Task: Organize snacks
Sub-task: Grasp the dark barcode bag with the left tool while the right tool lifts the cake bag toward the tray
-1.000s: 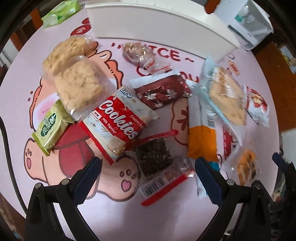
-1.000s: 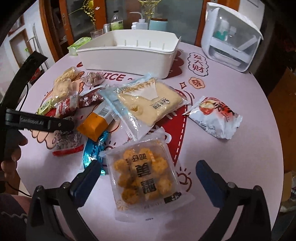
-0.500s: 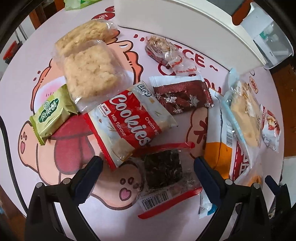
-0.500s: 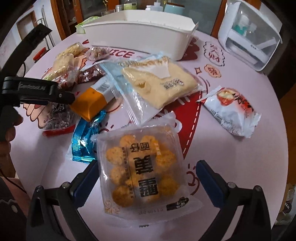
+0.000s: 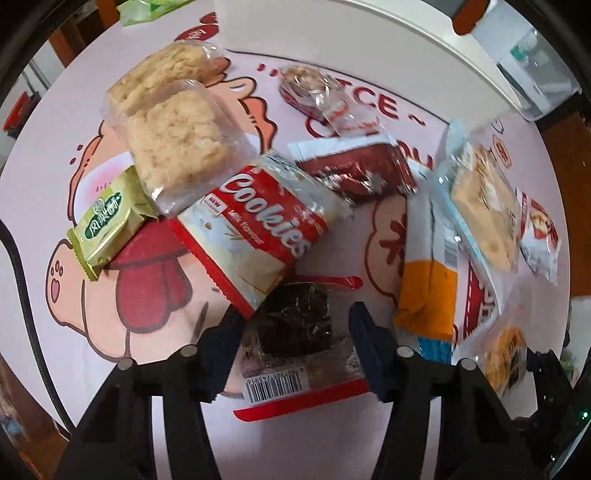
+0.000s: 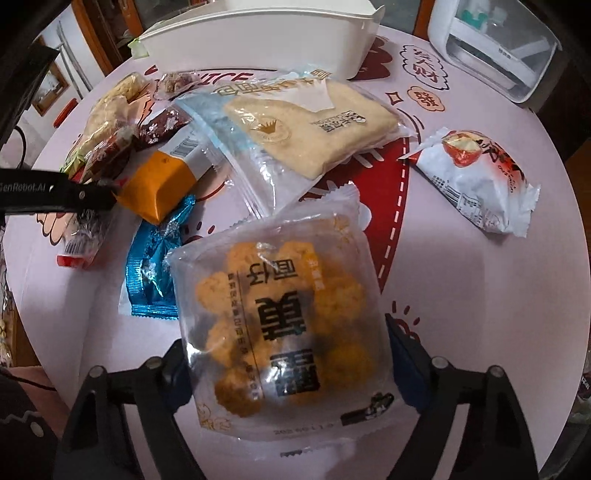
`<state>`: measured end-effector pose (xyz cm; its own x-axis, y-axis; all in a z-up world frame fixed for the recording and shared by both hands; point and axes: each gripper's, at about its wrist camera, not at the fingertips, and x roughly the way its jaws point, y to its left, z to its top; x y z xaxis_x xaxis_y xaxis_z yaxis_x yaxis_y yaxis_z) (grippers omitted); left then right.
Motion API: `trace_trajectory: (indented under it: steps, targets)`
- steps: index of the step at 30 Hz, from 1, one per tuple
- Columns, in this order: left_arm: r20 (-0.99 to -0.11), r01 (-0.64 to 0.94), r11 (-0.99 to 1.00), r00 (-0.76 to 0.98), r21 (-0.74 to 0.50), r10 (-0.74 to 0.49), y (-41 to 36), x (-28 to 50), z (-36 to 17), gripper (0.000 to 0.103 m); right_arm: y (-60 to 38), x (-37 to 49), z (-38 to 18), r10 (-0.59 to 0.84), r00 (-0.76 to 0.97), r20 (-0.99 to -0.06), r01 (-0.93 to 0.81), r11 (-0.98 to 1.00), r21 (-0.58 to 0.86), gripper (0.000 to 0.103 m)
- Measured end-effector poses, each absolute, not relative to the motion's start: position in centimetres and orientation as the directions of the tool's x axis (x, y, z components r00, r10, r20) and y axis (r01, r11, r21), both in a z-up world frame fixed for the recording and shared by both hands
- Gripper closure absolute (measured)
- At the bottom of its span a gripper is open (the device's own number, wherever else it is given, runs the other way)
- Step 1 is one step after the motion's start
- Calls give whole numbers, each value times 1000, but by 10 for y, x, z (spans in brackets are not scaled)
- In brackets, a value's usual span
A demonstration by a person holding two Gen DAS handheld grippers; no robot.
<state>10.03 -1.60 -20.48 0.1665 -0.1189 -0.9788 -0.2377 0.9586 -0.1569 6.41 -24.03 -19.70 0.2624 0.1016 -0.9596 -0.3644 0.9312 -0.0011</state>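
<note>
A dark snack packet point(image 5: 291, 332) in a clear wrapper with a red edge and a barcode lies between the fingers of my left gripper point(image 5: 294, 314). The jaws are closing and the pads touch the wrapper's two sides. One left finger point(image 6: 74, 194) also shows in the right wrist view. My right gripper point(image 6: 286, 343) hangs low over a clear packet of golden round snacks point(image 6: 280, 302). Its jaws are closing, with the pads at the wrapper's edges and the wrapper not squeezed. A white bin point(image 6: 258, 33) stands at the back of the pink table point(image 6: 461, 295).
The red Cookies packet point(image 5: 266, 221) overlaps the dark packet's top. Around it lie rice cakes point(image 5: 177, 136), a green packet point(image 5: 107, 218), a dark red packet point(image 5: 354, 170), an orange packet point(image 5: 424, 284), a blue packet point(image 6: 155, 266), a pale cake packet point(image 6: 306, 125) and a white-red packet point(image 6: 472, 184). A white appliance point(image 6: 498, 48) sits back right.
The left jaws have come in from wide apart onto the dark packet's sides. The right gripper has sunk toward the golden snack packet and its jaws have narrowed a little.
</note>
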Motion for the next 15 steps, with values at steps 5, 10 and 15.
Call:
trace_trajectory:
  steps: [5, 10, 15]
  targets:
    - [-977, -193, 965, 152, -177, -149, -23, 98, -204, 58, -238, 55, -197, 108, 267, -958, -326, 945, 16, 25]
    - [-974, -153, 969, 151, -194, -171, -19, 89, -195, 59, -237, 43, -194, 127, 262, -957, -286, 957, 49, 26]
    - [-965, -95, 978, 206, -184, -161, -10, 84, -168, 59, -234, 42, -175, 145, 290, -946, -271, 961, 64, 26]
